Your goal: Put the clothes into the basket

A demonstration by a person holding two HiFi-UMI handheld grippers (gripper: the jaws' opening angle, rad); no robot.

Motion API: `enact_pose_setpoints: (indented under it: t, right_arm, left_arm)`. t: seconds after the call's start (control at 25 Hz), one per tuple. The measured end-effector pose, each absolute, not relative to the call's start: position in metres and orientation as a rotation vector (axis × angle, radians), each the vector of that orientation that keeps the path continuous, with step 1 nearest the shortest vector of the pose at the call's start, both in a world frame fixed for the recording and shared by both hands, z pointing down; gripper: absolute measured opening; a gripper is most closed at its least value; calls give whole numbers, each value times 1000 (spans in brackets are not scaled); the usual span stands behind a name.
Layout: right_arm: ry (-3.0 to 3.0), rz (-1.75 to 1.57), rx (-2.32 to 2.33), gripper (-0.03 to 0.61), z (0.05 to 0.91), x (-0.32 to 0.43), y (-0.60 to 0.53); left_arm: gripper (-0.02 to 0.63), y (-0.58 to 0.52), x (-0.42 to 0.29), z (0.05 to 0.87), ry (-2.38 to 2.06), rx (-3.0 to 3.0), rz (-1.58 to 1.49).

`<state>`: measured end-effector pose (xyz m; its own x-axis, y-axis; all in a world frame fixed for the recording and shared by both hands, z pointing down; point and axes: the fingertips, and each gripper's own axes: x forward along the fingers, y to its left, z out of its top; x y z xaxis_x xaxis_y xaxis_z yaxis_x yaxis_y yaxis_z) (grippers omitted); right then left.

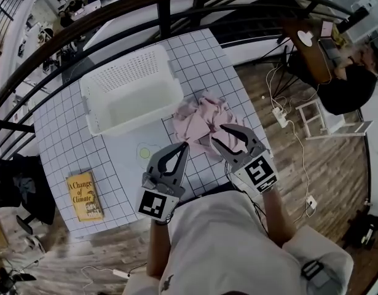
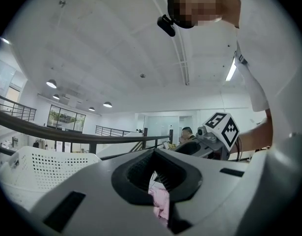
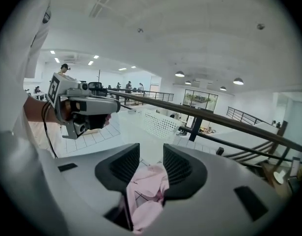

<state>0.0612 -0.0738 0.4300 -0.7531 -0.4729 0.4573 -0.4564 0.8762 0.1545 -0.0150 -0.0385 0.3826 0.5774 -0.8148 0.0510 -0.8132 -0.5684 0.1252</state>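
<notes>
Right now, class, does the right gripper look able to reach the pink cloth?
Probably yes: the right gripper hangs right over the pink cloth, jaws apart, and nothing blocks the way.

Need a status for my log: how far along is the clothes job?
Nothing done: the basket looks empty. In hand: right tongs open over the pink clothes on the table, left tongs shut beside. Left to do: grip, lift, drop in.

Pink clothes (image 1: 201, 115): near edge hidden beneath right gripper (image 1: 217, 134).
</notes>
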Motion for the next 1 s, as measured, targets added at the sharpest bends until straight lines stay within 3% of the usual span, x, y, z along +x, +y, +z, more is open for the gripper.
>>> enact_pose_setpoints:
  t: [1.0]
  right_arm:
    - [-2068,209,717,354,590,145,-110]
  left_arm:
    - [3,-81,51,450,-1091,2692,97]
